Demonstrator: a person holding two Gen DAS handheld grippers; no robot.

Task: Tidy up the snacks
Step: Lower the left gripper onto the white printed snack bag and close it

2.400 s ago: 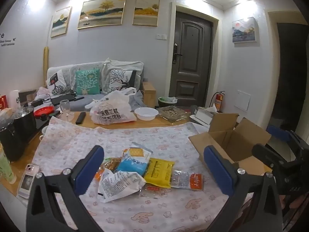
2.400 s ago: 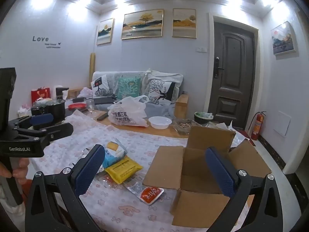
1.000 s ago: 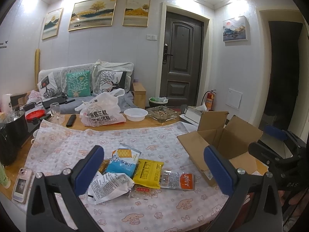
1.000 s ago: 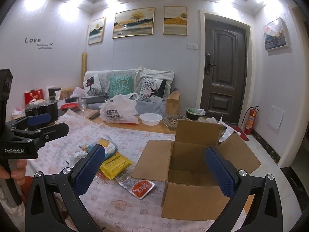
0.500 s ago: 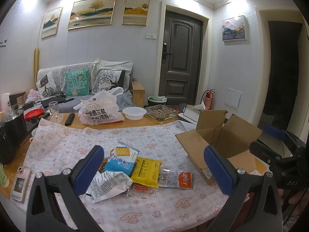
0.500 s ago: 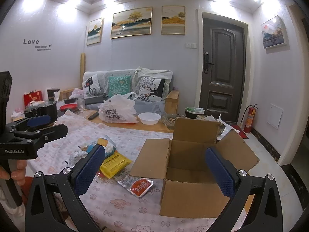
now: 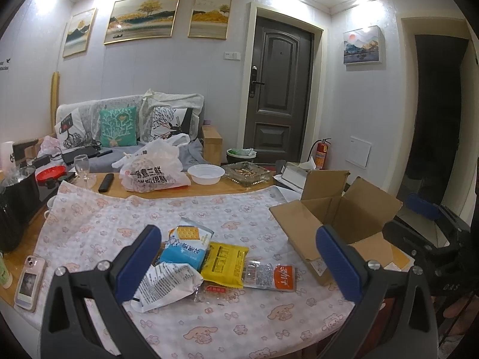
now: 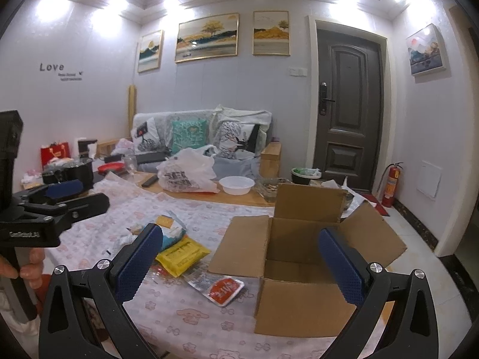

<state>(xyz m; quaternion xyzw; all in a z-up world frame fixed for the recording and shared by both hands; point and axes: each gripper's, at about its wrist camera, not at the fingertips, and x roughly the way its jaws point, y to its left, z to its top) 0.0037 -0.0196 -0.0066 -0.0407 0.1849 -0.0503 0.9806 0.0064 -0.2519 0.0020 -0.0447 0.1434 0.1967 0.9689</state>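
A heap of snack packets lies on the patterned tablecloth [image 7: 209, 209]: a blue cracker bag [image 7: 187, 246], a yellow packet [image 7: 226, 264], a clear packet with an orange end [image 7: 269, 276] and a white crumpled bag [image 7: 164, 284]. An open cardboard box [image 7: 344, 218] stands to their right, empty inside [image 8: 302, 257]. My left gripper [image 7: 239, 264] is open above the heap, holding nothing. My right gripper [image 8: 239, 264] is open in front of the box, holding nothing. The yellow packet [image 8: 182, 254] and the orange-ended packet [image 8: 221, 288] lie left of the box.
A phone [image 7: 30, 282] lies at the table's left edge. Behind the cloth stand a white plastic bag [image 7: 152, 172], a white bowl [image 7: 206, 174], a glass ashtray [image 7: 247, 173], a wine glass [image 7: 82, 167] and a black pot [image 7: 16, 200]. A sofa [image 7: 128, 128] is behind.
Both grippers have drawn back and shifted slightly, so the snack heap and the box sit a little further left in both views. Both stay open and empty.
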